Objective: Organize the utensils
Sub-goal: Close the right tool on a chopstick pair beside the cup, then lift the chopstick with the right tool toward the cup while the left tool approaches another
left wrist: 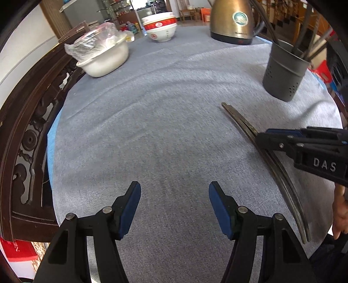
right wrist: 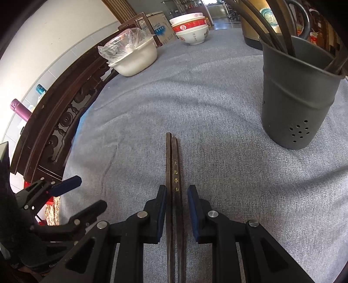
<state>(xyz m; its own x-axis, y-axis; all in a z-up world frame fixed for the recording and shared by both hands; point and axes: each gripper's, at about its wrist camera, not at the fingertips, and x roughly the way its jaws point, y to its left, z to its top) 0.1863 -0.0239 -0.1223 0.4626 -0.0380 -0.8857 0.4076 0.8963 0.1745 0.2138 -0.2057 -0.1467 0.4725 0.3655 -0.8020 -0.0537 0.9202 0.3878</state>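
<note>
The right tool (right wrist: 176, 196) sits low over the grey cloth tabletop (right wrist: 217, 98), its two blue-padded fingers (right wrist: 162, 209) a little apart. Between them lies a pair of dark brown wooden chopsticks (right wrist: 174, 169), flat on the cloth and side by side. The left pad looks to be touching the pair and the right pad is just beside it, so the tool is not squeezing them. One stick has four small gold Chinese signs running down it. On the side of the right tool, seen from the left camera, are the white letters "DAS".

The left tool (left wrist: 174, 196) hangs over bare cloth near the front edge, fingers wide apart and holding nothing.

Toward the right edge stands a dark grey metal holder with small holes (right wrist: 295, 93), with more dark sticks in it. Near the far edge are stacked white bowls with a red band (left wrist: 159, 28) and a gold kettle with a round sticker (left wrist: 232, 19). By the left edge is a white bowl covered in clear plastic (left wrist: 104, 56).
</note>
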